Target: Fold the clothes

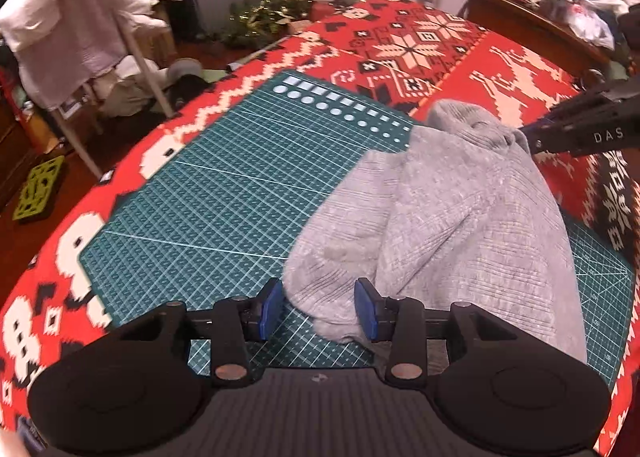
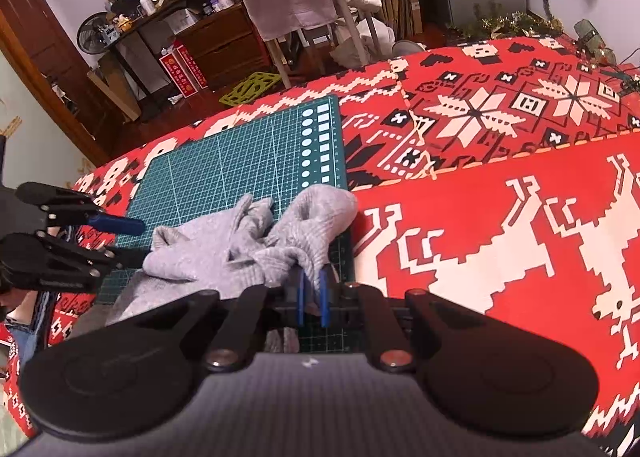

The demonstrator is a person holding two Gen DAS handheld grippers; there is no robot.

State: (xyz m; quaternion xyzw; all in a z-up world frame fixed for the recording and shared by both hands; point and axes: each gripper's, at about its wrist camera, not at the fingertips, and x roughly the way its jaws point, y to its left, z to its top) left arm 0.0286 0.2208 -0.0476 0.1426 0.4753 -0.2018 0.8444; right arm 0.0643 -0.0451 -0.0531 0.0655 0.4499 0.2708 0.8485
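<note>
A crumpled grey knit garment [image 1: 440,217] lies on the right part of a green cutting mat [image 1: 220,177]. My left gripper [image 1: 320,309] stands open, with the garment's near corner lying between its blue pads [image 1: 269,307]. In the right wrist view the right gripper [image 2: 313,297] is shut on a bunched fold of the garment [image 2: 224,245] at the mat's [image 2: 240,145] right edge. In the left wrist view the right gripper [image 1: 530,139] pinches the far end of the cloth. The left gripper [image 2: 134,241] shows open at the cloth's left edge.
The mat lies on a table covered by a red, white and black patterned cloth [image 1: 420,41]. A rack hung with white laundry [image 1: 80,17] stands beyond the table's left edge. A cluttered wooden sideboard [image 1: 540,17] is at the far right, and plants [image 1: 272,13] sit on the floor.
</note>
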